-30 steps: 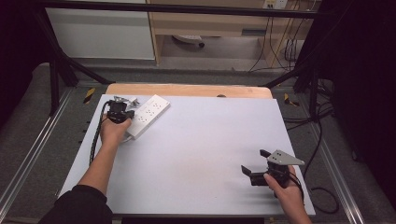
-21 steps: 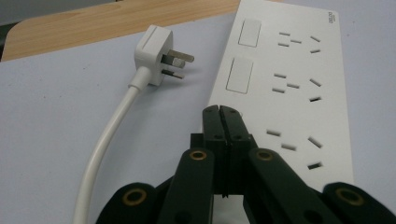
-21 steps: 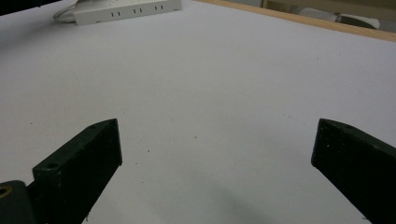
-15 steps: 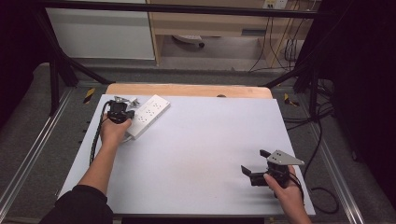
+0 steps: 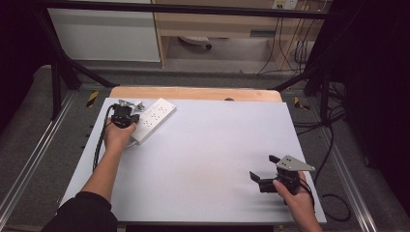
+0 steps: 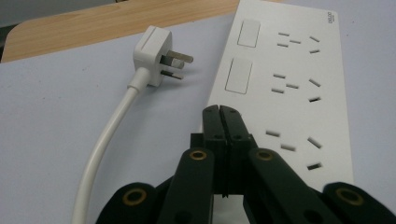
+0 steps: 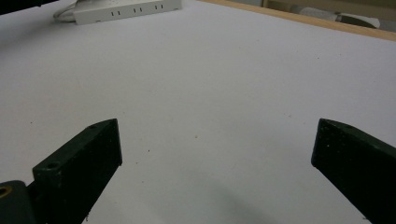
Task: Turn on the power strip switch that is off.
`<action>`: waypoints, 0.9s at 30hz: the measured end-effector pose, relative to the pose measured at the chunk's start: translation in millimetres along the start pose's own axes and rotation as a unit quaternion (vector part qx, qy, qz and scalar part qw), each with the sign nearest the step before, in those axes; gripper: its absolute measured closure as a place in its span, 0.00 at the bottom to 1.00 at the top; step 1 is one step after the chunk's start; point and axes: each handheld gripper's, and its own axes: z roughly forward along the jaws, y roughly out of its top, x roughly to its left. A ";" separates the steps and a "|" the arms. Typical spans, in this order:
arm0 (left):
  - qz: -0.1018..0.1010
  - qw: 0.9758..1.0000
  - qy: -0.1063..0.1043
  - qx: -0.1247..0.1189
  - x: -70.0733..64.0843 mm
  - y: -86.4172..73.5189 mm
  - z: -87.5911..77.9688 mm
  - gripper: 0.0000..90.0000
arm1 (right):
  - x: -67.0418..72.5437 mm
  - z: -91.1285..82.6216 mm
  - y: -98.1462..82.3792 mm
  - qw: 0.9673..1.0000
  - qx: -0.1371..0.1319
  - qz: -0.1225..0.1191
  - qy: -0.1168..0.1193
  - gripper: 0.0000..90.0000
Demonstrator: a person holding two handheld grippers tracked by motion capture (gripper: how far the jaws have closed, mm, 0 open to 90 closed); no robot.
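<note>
A white power strip [image 5: 153, 117] lies at the table's far left, shown close up in the left gripper view as a strip [image 6: 289, 84] with several sockets and two switches. Its white plug [image 6: 153, 55] rests unplugged on the table beside it, prongs toward the strip, with the cable [image 6: 105, 140] curving back. My left gripper [image 5: 124, 115] is shut with nothing between its jaws, and its tip [image 6: 219, 110] sits at the strip's near left edge. My right gripper [image 5: 264, 167] stands open low over bare table at the front right, jaws wide [image 7: 217, 135]. The strip [image 7: 126, 10] appears far off.
The white table sheet [image 5: 217, 145] ends in a wooden strip [image 5: 193, 93] at the back. A white cabinet [image 5: 104, 34] stands beyond it. Cables [image 5: 333, 140] trail on the floor to the right. Metal rails [image 5: 29, 164] run along the left.
</note>
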 end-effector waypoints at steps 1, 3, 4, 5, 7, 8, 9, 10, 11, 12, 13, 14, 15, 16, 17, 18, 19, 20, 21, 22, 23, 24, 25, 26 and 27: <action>0.000 1.000 -0.001 -0.001 -0.4 0.0 0.2 1.00 | 0.0 0.0 0.0 1.000 0.000 0.000 0.000 0.02; 0.000 1.000 -0.002 -0.002 -1.3 -0.1 0.7 1.00 | 0.1 0.0 -0.1 1.000 0.000 0.000 0.000 0.02; 0.000 1.000 -0.002 -0.002 -1.8 -0.1 0.9 1.00 | 0.0 -0.2 0.0 1.000 0.000 0.000 0.000 0.02; 0.001 1.000 -0.003 -0.003 -2.2 0.0 1.3 1.00 | 0.0 -0.3 -0.1 1.000 0.000 0.000 0.000 0.02; 0.001 1.000 -0.003 -0.003 -3.0 0.1 1.6 1.00 | 0.1 -0.5 -0.1 1.000 0.000 0.000 0.000 0.02; 0.002 1.000 -0.002 -0.003 -3.2 0.1 1.7 1.00 | 0.0 -0.5 -0.1 1.000 0.000 0.000 -0.001 0.02; 0.002 1.000 -0.002 -0.003 -3.2 0.1 1.6 1.00 | 0.1 -0.5 -0.1 1.000 0.000 0.001 0.000 0.02; 0.002 1.000 -0.003 -0.003 -3.1 0.0 1.6 1.00 | 0.0 -0.4 -0.1 1.000 0.000 0.000 0.000 0.02; 0.002 1.000 -0.002 -0.003 -3.1 0.0 1.6 1.00 | 0.0 -0.3 -0.1 1.000 0.000 0.000 0.000 0.02; 0.003 1.000 -0.003 -0.003 -3.1 -0.1 1.6 1.00 | 0.0 -0.3 -0.1 1.000 0.000 0.000 0.000 0.02; 0.002 1.000 -0.004 -0.003 -2.8 -0.1 1.5 1.00 | 0.1 -0.3 -0.1 1.000 0.000 0.000 0.000 0.03; 0.002 1.000 -0.003 -0.003 -2.7 -0.2 1.5 1.00 | 0.1 -0.3 -0.1 1.000 0.000 0.000 0.000 0.03; 0.002 1.000 -0.004 -0.003 -2.6 -0.3 1.4 1.00 | 0.1 -0.4 -0.1 1.000 0.000 0.000 0.000 0.03; 0.002 1.000 -0.003 -0.004 -2.6 -0.4 1.5 1.00 | 0.1 -0.4 -0.1 1.000 0.000 0.000 0.000 0.02; 0.002 1.000 -0.003 -0.004 -2.6 -0.4 1.5 1.00 | 0.1 -0.5 -0.1 1.000 0.000 0.001 0.000 0.02; 0.002 1.000 -0.003 -0.004 -2.7 -0.3 1.5 1.00 | 0.0 -0.5 -0.1 1.000 0.000 0.001 0.000 0.02; 0.003 1.000 -0.003 -0.003 -2.7 -0.3 1.5 1.00 | 0.0 -0.5 -0.1 1.000 0.000 0.001 0.000 0.02; 0.003 1.000 -0.003 -0.003 -2.6 -0.3 1.4 1.00 | 0.0 -0.5 -0.1 1.000 0.000 0.001 -0.001 0.02; 0.002 1.000 -0.004 -0.003 -2.4 -0.4 1.4 1.00 | 0.0 -0.5 -0.1 1.000 0.000 0.001 0.000 0.02; 0.002 1.000 -0.004 -0.003 -2.5 -0.4 1.4 1.00 | -0.1 -0.4 -0.2 1.000 0.000 -0.001 -0.001 0.02; 0.002 1.000 -0.003 -0.004 -2.6 -0.5 1.4 1.00 | 0.2 -0.5 -0.1 1.000 0.000 0.001 0.000 0.02; 0.001 1.000 -0.004 -0.004 -2.6 -0.5 1.4 1.00 | 0.2 -0.5 -0.1 1.000 0.000 0.001 0.000 0.02; 0.000 1.000 -0.004 -0.004 -2.5 -0.5 1.4 1.00 | 0.1 -0.5 -0.2 1.000 0.000 0.001 -0.001 0.02; -0.002 1.000 -0.003 -0.004 -2.6 -0.6 1.4 1.00 | 0.1 -0.6 -0.2 1.000 0.000 0.001 0.000 0.02; -0.003 1.000 -0.003 -0.005 -2.7 -0.9 1.4 1.00 | 0.1 -0.6 -0.2 1.000 0.000 0.001 -0.001 0.02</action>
